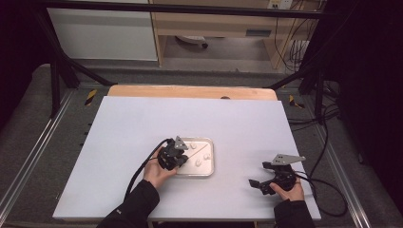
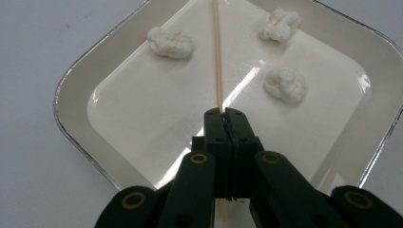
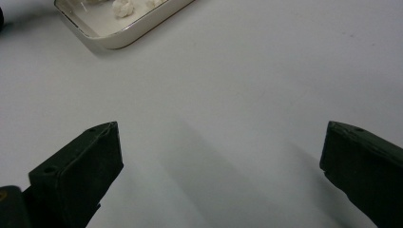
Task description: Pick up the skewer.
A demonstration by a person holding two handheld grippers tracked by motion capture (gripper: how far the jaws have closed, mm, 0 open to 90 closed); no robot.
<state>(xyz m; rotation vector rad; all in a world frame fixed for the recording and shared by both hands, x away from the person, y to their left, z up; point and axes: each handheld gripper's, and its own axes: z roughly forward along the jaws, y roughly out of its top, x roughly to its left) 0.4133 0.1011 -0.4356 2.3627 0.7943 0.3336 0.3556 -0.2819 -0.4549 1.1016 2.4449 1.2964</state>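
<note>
The step in hand looks like the pick-up of the wooden skewer (image 2: 218,57). In the left gripper view the left gripper (image 2: 225,112) sits low centre with its jaws pressed together on the near part of the stick, which runs straight up the middle of the frame and out at the top, lying in the shallow metal tray (image 2: 71,95). Three white marshmallows lie around it: one at upper left (image 2: 170,42), one at upper right (image 2: 280,24) and one at right of centre (image 2: 285,84). None touches the skewer.

In the high view the tray (image 1: 209,171) sits just below the middle of the white desk (image 1: 133,128), with the left gripper (image 1: 177,153) over its left edge. The right gripper (image 1: 264,176) rests at lower right, well apart from the tray, its jaws spread wide with nothing between them.

The next move likely calls for lifting the skewer clear of the tray rim, then bringing its tip to a marshmallow, perhaps with the right gripper steadying the piece. The grip is near one end, so the stick may pivot.

The tray's raised rim is the main edge to clear. Open desk lies all around, widest toward the upper left; the desk's near edge is close to the right hand.
</note>
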